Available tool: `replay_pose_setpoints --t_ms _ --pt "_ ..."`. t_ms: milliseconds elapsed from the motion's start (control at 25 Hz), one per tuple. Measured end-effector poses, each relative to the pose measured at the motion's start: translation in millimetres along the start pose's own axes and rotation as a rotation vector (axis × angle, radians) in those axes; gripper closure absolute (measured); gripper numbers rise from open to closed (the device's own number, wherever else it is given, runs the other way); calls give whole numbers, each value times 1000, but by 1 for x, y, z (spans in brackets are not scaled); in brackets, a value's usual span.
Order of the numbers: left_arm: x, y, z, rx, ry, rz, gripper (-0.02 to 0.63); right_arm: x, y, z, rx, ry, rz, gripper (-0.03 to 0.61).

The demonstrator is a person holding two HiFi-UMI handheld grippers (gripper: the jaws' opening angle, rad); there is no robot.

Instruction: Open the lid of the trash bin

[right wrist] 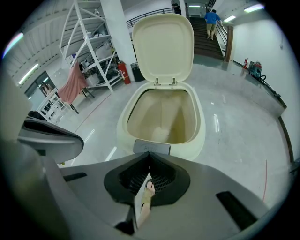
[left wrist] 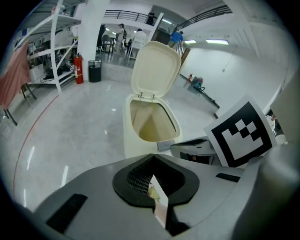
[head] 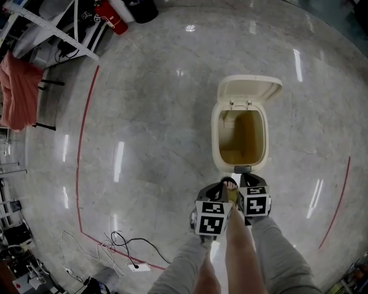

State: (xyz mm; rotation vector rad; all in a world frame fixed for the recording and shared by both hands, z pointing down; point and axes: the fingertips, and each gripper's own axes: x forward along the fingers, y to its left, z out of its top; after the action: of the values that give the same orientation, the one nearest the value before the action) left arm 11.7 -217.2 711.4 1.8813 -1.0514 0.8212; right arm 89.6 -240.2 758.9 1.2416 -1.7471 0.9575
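The cream trash bin point(head: 214, 138) stands on the polished floor just ahead of the person. Its lid point(head: 250, 88) is tipped up and back, and the inside is open to view. There's a grey pedal point(head: 242, 169) at its near side, with a sandalled foot point(head: 230, 185) just beside it. The left gripper point(left wrist: 153, 157) and right gripper point(right wrist: 149, 154) hang side by side over the legs, fingers pressed together, gripping nothing. Well off to the left are a red fire extinguisher point(head: 109, 16), a pink cloth point(head: 20, 89) and loose cables point(head: 123, 244).

cream trash bin point(head: 240, 138), grey pedal point(right wrist: 151, 147); grey marbled floor point(head: 149, 115), red line point(head: 84, 120).
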Motion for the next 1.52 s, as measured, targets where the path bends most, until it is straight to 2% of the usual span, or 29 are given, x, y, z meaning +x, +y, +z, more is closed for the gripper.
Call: replay_pose_setpoints --t_ms 480,1000,1280,1520 --pt "-15 2 5 12 -15 0 609 -40 2 13 16 -80 -3 581" --pt "-54 -21 5 4 -52 -35 609 -107 13 11 14 -156 13 581" --pt "-89 -32 3 -52 -90 -44 609 -146 21 13 50 -205 28 581" --pt "-115 -40 -2 -119 -131 -53 609 -176 29 14 32 -249 39 581"
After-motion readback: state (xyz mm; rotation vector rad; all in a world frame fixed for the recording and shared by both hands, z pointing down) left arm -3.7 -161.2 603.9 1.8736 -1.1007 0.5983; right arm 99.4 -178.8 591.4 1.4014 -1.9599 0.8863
